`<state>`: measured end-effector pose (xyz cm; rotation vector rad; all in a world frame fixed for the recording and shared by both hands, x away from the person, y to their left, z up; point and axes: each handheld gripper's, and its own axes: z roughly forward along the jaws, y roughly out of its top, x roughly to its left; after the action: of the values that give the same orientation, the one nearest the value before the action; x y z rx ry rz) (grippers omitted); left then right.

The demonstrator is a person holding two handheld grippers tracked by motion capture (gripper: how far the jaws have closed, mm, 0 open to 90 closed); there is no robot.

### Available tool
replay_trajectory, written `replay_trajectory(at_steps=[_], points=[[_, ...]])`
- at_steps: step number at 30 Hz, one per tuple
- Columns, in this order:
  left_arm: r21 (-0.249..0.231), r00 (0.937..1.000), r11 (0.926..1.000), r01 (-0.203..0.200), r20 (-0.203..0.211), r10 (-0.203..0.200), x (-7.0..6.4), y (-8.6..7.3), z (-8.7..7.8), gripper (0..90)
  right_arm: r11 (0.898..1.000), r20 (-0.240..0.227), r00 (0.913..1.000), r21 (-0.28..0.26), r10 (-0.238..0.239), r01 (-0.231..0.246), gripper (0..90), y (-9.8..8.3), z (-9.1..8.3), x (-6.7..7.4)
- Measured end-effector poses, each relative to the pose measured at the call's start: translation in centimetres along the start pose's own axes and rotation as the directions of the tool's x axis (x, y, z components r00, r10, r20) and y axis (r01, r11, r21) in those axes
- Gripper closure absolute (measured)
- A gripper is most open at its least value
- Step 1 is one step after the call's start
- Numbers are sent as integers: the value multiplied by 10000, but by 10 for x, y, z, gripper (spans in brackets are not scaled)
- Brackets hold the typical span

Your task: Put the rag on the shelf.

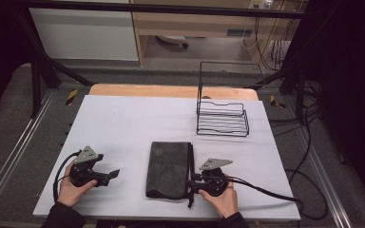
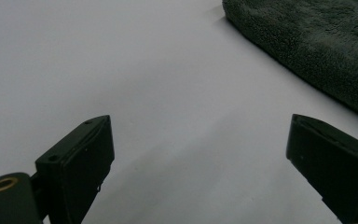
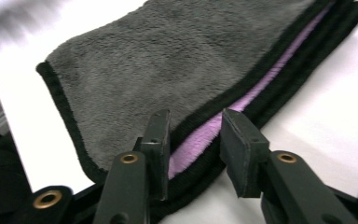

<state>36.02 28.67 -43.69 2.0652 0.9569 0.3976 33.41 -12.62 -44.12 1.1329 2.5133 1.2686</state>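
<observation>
A folded grey towel [image 1: 169,168] is lying near the front of the white surface [image 1: 123,123], and the right gripper [image 1: 191,186] is sitting at its near right corner with jaws partly open and straddling the stacked black-bound edges, where a purple inner layer is showing; nothing is pinched yet, and the placement suggests it is lining up to take hold of those layers. The left gripper [image 1: 115,174] is resting low over bare surface just left of the towel, jaws spread wide and empty, probably waiting its turn; a black wire basket [image 1: 222,116] is standing well behind, seemingly kept clear.
</observation>
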Motion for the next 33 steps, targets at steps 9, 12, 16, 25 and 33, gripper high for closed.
replay_trajectory(at_steps=[9,12,16,25,33], points=[[-17,9999,9999,112,-21,-112,2,-1,-1,75,9988,-10,10000,-484,-73,72,844,1,-1,3],[1,9999,9999,115,0,-115,2,0,0,75,9989,-201,9997,-443,132,-141,765,1,0,4],[22,9999,9999,139,1,-139,2,0,1,75,9998,-178,9997,-78,170,-172,714,-3,9,3],[-18,9998,9998,176,7,-176,2,0,2,76,9986,-23,9998,-485,-197,196,900,0,2,8],[3,9999,9999,141,30,-141,2,0,1,77,9984,302,9995,-557,-66,83,899,4,-12,1]])
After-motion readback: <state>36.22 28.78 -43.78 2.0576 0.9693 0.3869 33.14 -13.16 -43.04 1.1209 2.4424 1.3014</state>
